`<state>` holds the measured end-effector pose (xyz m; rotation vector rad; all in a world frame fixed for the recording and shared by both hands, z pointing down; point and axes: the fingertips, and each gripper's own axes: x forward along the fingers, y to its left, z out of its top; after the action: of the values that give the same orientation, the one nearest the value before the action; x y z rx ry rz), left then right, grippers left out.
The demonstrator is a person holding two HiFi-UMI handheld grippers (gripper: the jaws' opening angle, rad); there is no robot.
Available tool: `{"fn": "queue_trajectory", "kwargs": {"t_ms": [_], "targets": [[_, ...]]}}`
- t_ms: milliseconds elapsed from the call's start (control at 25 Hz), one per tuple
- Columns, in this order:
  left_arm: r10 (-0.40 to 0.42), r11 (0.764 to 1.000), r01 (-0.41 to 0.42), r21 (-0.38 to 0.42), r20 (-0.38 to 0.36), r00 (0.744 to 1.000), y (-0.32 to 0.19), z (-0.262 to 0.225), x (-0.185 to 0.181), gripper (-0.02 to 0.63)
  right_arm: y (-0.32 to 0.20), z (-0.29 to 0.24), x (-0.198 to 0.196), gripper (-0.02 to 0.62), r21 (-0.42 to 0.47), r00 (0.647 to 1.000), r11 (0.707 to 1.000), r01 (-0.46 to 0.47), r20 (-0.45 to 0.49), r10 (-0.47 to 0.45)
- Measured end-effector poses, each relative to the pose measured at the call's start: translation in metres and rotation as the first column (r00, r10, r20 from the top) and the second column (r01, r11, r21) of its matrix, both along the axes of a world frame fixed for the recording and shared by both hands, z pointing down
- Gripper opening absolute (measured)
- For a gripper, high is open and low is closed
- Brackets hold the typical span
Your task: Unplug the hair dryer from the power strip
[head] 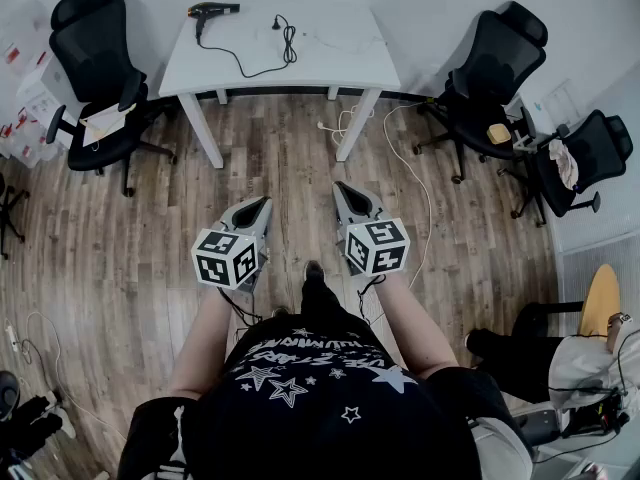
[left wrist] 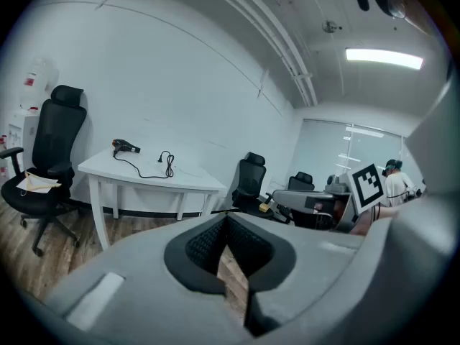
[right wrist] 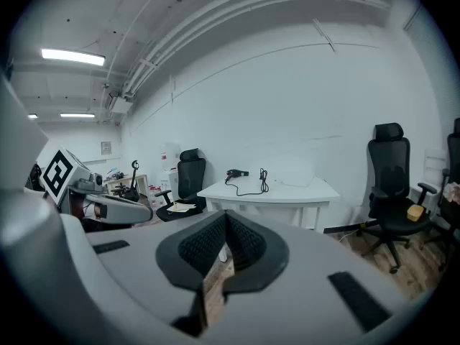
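A black hair dryer [head: 212, 10] lies at the far left of a white table [head: 330, 53]. Its black cord [head: 262, 66] trails across the top to a coiled plug end [head: 287, 38] that rests on the table. I stand well back from the table on the wood floor. My left gripper [head: 266, 201] and right gripper [head: 340, 186] are side by side at waist height, pointing toward the table, both shut and holding nothing. The left gripper view shows the dryer [left wrist: 123, 146] far beyond the left gripper [left wrist: 226, 225]. The right gripper view shows the dryer [right wrist: 235, 172] beyond the right gripper [right wrist: 226, 225].
A black office chair [head: 95, 68] with papers on its seat stands left of the table. Two more chairs [head: 490, 68] [head: 585, 158] stand to the right. A white cable [head: 410, 168] runs over the floor under the table's right side. Another person [head: 590, 368] sits at lower right.
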<state>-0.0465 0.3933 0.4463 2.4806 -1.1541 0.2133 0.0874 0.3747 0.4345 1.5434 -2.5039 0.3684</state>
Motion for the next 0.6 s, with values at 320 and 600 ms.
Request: {"fn": "queue_trajectory", "kwargs": {"t_ms": [320,600], "targets": [[-0.002,1.0,0.002,-0.011,-0.006,1.0,0.002,0.002,-0.012,0.008,0.0,0.0,-0.009,0.009,-0.001,1.0,1.0,-0.008,-0.005,0.008],[-0.009,1.0,0.009,-0.023,-0.006,1.0,0.01,0.011,-0.022,0.008,0.004,0.007,-0.021,0.009,-0.006,1.0,1.0,0.009,-0.014,-0.009]]}}
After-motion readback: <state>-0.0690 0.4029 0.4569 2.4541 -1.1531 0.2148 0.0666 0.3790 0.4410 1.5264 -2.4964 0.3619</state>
